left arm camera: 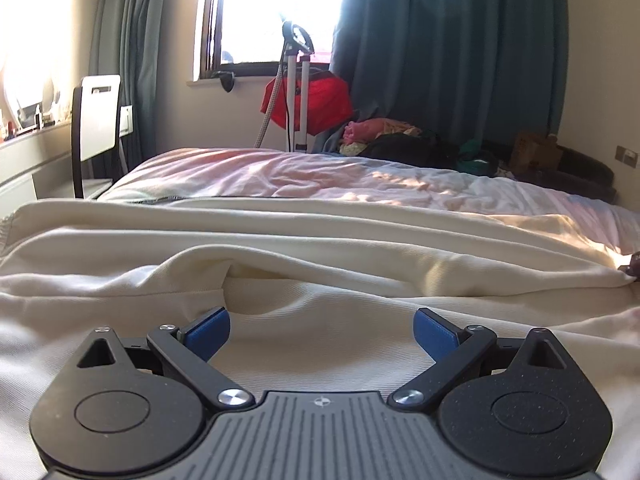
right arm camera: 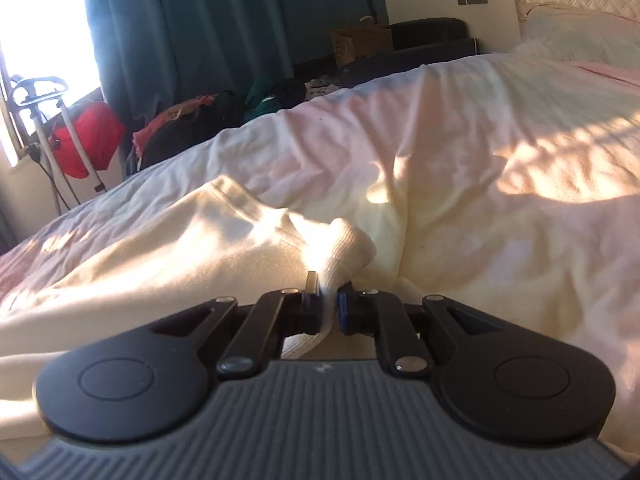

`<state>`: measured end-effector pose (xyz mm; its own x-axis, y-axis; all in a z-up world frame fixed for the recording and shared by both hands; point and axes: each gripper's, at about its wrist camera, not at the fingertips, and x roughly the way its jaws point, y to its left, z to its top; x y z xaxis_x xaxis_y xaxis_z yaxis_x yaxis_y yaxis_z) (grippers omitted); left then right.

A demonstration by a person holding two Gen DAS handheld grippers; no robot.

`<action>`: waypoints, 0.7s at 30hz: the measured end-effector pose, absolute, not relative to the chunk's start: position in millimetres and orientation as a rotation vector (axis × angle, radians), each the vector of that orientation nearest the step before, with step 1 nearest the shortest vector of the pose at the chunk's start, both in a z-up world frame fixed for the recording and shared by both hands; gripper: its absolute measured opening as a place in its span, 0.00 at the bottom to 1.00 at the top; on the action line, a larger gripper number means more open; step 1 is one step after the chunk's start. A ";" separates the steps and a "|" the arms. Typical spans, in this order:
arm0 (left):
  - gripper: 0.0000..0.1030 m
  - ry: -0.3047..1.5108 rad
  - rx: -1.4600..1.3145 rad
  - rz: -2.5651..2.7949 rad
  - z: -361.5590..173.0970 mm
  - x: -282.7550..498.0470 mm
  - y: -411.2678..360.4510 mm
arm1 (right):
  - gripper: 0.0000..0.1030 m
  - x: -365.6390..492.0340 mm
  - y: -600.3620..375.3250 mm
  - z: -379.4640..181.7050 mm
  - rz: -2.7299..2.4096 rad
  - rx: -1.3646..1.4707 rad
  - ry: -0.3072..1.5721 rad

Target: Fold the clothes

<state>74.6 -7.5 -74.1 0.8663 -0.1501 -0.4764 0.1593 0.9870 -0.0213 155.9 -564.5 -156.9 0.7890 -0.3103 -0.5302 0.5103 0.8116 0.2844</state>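
We have a cream garment spread over the bed, lying right under and ahead of both claws. Our left claw rests low on the cloth with its blue pads spread wide and nothing between them; a soft ridge of fabric rises just ahead of it. Our right claw is pinched tight on a ribbed edge of the garment, perhaps a cuff or hem, which bunches up just beyond the fingertips. We judge the cloth to be light, limp and thick-knit: it will sag and drag when lifted, slip little, and crease wherever it is let down. Hems, cuffs and corners look like the best places to grip, since a double thickness there gives the pads something to bite. Whether any fold is already laid we cannot tell. As for containers, a cardboard box stands far ahead of the right claw, contents hidden.
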 end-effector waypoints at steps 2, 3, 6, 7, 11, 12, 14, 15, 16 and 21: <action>0.96 0.482 0.027 -0.168 -70.9 70.1 -10.6 | 0.32 154.8 -561.9 -152.7 -0.451 0.396 0.520; 0.96 0.480 0.027 -0.171 -69.2 68.3 -11.8 | 0.48 151.3 -559.1 -148.6 -0.426 0.382 0.526; 0.96 0.460 0.041 -0.170 -63.9 60.2 -14.1 | 0.89 137.9 -548.3 -132.2 -0.366 0.317 0.519; 0.96 0.451 0.050 -0.168 -61.8 56.7 -14.5 | 0.89 131.8 -545.0 -124.6 -0.344 0.304 0.506; 0.96 0.415 0.094 -0.175 -53.2 39.3 -19.0 | 0.89 104.6 -528.8 -94.0 -0.256 0.290 0.461; 0.96 0.408 0.100 -0.181 -50.8 34.9 -20.2 | 0.89 96.6 -522.3 -85.8 -0.237 0.290 0.451; 0.96 0.393 0.114 -0.193 -45.9 26.1 -22.7 | 0.89 79.0 -505.7 -69.9 -0.201 0.292 0.433; 0.96 0.392 0.117 -0.195 -43.7 22.0 -23.4 | 0.89 69.5 -496.8 -63.4 -0.182 0.294 0.426; 0.96 0.390 0.120 -0.197 -41.4 17.9 -24.1 | 0.89 57.8 -486.7 -56.3 -0.157 0.296 0.419; 0.96 0.380 0.131 -0.146 -23.9 2.7 -11.8 | 0.89 8.4 -454.3 -32.8 -0.037 0.305 0.395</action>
<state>2.7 -11.8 -23.9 0.9185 -0.1174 -0.3776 0.1665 0.9810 0.0999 8.4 -454.3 -32.8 0.9230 0.0236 -0.3841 0.0943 0.9538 0.2852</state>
